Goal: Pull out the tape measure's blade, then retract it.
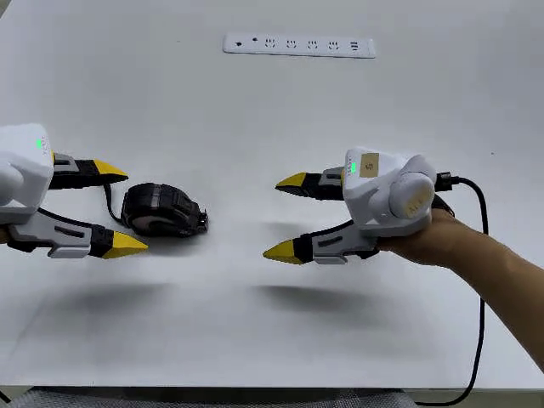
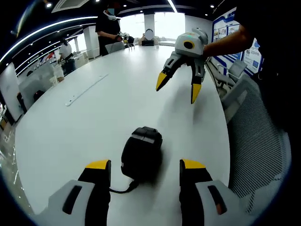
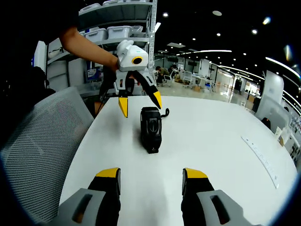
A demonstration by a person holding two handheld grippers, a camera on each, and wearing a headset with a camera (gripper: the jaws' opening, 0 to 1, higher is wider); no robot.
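A black tape measure [image 1: 163, 210] lies on the white table [image 1: 272, 102], its blade retracted and a black cord trailing from it. My left gripper [image 1: 119, 208] is open, its yellow-tipped jaws standing on either side of the case's left end without touching it; the case [image 2: 142, 153] sits just ahead of the jaws in the left gripper view. My right gripper [image 1: 287, 217] is open and empty, hovering well to the right of the tape measure [image 3: 151, 122], with its jaws pointing at it. The other gripper [image 2: 181, 77] faces back in each gripper view [image 3: 137, 101].
A white power strip [image 1: 299, 45] lies at the far side of the table. A black cable [image 1: 483, 289] runs from the right gripper over the front edge. Mesh chairs [image 3: 42, 146] stand beside the table, and people stand at its far end [image 2: 110, 23].
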